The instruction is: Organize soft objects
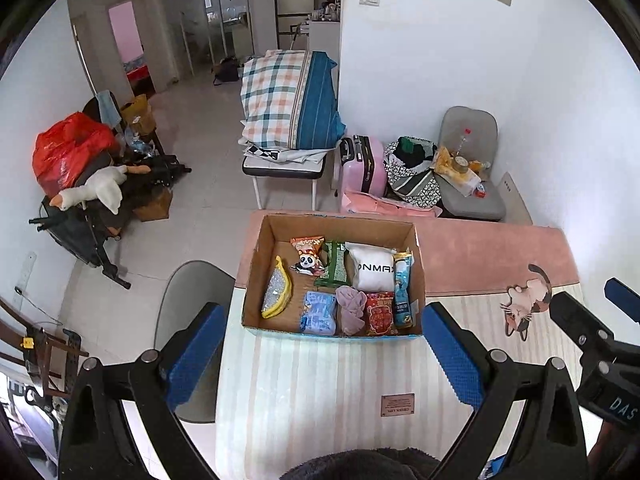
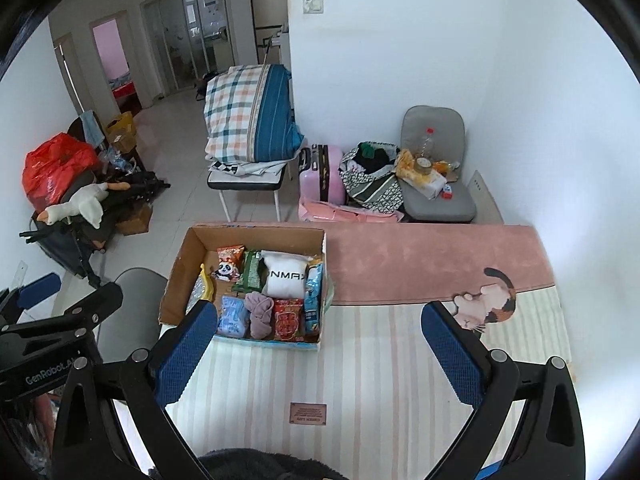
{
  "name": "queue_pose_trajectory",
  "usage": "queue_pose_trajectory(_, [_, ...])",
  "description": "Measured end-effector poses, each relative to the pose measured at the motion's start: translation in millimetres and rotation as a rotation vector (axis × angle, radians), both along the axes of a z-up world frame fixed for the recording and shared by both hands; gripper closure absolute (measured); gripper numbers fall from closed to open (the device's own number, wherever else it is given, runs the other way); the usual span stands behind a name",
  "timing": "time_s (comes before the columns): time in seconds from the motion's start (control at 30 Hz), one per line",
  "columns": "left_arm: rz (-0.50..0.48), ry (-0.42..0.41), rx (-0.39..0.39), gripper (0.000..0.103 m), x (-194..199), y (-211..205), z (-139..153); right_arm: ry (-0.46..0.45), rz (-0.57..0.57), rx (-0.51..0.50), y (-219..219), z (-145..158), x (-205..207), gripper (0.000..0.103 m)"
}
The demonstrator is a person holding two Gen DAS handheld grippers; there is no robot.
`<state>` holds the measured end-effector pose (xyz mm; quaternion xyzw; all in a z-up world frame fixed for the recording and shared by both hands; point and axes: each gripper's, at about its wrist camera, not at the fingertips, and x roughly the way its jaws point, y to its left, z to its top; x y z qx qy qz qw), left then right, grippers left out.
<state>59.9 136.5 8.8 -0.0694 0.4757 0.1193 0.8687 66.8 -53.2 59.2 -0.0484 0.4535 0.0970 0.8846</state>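
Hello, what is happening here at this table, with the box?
A person holds two tongs above a mat-covered table. Both the left tongs and the right tongs are open and hold nothing. Ahead sits a cardboard box already filled with soft items: a white pillow, a mauve cloth, a banana-shaped toy and snack packets. Nothing is being handled at this moment.

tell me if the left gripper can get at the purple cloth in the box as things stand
Probably yes. The left gripper is open and empty, the cardboard box is open-topped, and the purple cloth lies uncovered in the near row, though snack packs crowd both its sides.
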Motion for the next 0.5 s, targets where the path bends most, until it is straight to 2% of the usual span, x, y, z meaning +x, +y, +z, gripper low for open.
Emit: queue_pose_trajectory(0.5, [0.003,-0.013,0.015,0.002,-12,-3,3,-0.009,-0.020,-0.006,-11,1,-5,0.000])
